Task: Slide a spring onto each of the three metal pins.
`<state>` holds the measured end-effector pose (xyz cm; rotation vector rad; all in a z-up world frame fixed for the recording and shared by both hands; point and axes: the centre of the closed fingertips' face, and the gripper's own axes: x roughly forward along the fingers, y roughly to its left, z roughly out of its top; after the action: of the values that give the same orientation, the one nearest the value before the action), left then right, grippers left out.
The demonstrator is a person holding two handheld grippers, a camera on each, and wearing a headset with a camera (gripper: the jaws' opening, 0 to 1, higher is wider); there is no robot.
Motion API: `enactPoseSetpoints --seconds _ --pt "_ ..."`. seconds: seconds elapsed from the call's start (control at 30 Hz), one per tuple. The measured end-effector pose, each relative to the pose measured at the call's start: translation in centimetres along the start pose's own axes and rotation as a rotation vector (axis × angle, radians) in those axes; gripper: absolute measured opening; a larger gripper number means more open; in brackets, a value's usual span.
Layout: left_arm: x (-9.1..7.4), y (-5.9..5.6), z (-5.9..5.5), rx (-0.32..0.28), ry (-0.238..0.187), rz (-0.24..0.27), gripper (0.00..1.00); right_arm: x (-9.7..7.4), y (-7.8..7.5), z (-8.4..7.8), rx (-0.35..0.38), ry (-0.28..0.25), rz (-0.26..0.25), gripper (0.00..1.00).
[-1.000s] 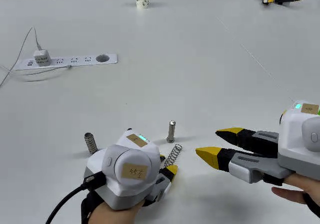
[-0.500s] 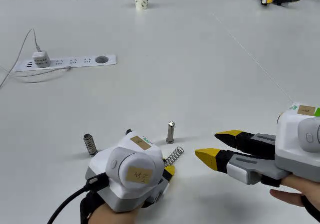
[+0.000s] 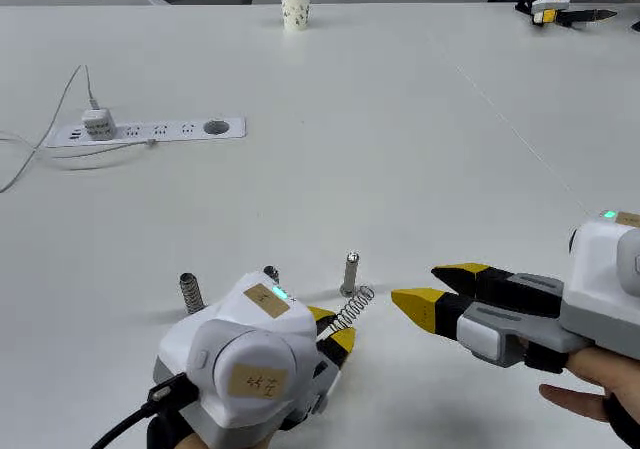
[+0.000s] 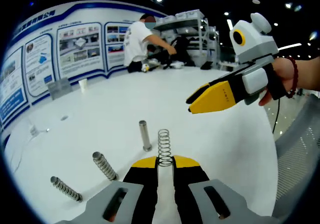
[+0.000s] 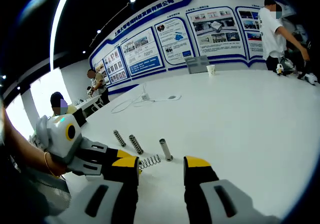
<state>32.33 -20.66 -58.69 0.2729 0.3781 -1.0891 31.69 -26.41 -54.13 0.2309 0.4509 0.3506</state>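
Since the earlier frames the left gripper has brought the free end of its spring closer to the foot of the bare pin.

1. Left gripper: the yellow-tipped fingers are pressed onto the lower end of the spring. The spring is a bright wire coil and projects straight out from the fingertips.
2. Bare pin: a smooth metal cylinder, upright on the table. It stands just beyond the left fingertips, beside the coil; whether they touch cannot be told.
3. Loaded pins: two more pins each carry a coil along the shaft. They lie to the outer side of the left fingers.
4. Right gripper: the fingers are spread and grip nothing. The tips point toward the held spring and the bare pin, near both but apart.
5. Table: white, smooth, matte.
6. Cup: patterned paper, upright, far beyond both sets of fingers. Its contents cannot be seen.
7. Power strip: white, flat, with one white plug block seated in it.
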Motion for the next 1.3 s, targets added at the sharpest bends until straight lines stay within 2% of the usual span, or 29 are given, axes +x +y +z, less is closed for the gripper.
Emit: enactPoseSetpoints --seconds 0.13,0.33,0.47,0.67,0.93,1.1,1.3 --pt "-0.7 0.0 0.8 -0.002 -0.035 0.007 0.10 0.1 0.5 0.5 0.043 -0.017 0.020 0.35" --pt "-1.8 -0.1 2.4 -0.047 -0.116 0.009 0.10 0.4 1.4 1.3 0.107 -0.034 0.060 0.32" --pt "-2.4 -0.3 3.1 -0.065 -0.144 0.008 0.10 0.6 2.1 1.7 0.139 -0.044 0.086 0.30" --pt "-3.4 -0.4 4.7 -0.100 -0.215 0.005 0.10 0.7 3.2 2.2 0.200 -0.054 0.132 0.26" --pt "-4.0 -0.4 5.0 -0.098 -0.252 0.015 0.10 0.8 4.3 2.6 0.267 -0.063 0.176 0.19" --pt "-4.5 -0.5 5.5 -0.099 -0.292 0.012 0.10 0.9 4.8 2.9 0.305 -0.072 0.193 0.17" --pt "-4.6 -0.6 5.8 -0.099 -0.305 0.004 0.10 1.0 5.2 3.3 0.361 -0.085 0.218 0.14"
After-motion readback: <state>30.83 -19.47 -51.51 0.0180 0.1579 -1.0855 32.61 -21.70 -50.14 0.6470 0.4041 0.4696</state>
